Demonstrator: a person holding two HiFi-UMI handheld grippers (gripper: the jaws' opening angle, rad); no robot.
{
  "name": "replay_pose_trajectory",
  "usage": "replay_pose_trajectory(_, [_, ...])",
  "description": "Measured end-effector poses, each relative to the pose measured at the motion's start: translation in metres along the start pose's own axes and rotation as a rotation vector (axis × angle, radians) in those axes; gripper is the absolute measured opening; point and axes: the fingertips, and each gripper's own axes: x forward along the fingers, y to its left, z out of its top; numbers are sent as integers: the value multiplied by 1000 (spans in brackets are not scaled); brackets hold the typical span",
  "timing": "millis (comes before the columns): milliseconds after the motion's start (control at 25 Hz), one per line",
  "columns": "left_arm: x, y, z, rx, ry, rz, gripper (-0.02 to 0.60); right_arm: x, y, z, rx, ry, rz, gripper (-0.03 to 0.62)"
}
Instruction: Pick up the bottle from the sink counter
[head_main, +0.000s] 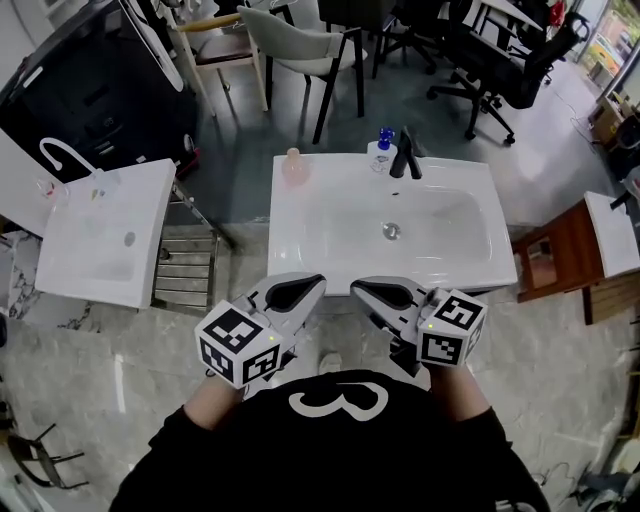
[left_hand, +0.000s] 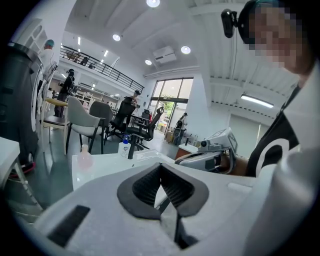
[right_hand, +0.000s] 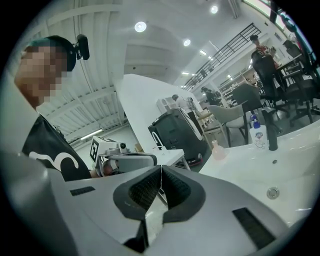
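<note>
While both grippers hang low at the near edge, well apart from anything to grasp, I judge the pick not yet begun. The left gripper has its jaws clenched on nothing, and the right gripper is pressed together and empty too.

The pink bottle stands upright at the back-left corner of the sink counter. A blue-capped bottle stands just beside the black faucet. The task does not say which one. I would take the pink one, since it stands clear of the faucet.

To do this well, I should spread the left jaws before reaching, not at the bottle. I would travel along the counter's left strip and come in level, one jaw on each side of the body below the neck. It looks light and may tip, so I would close gently and lift straight up.
</note>
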Motion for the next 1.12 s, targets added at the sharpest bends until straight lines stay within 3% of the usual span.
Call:
replay_pose_trajectory(360, [5,28,11,1,-15,23,15,20,-15,15,-13,-5,14,14])
replay_pose_trajectory(600, [12,57,22,34,-35,121,14,32,-31,28,-15,1,42,14])
replay_pose_trajectory(1120, [64,121,39,-11,-66,194,15,48,-114,46,26,41,69,14])
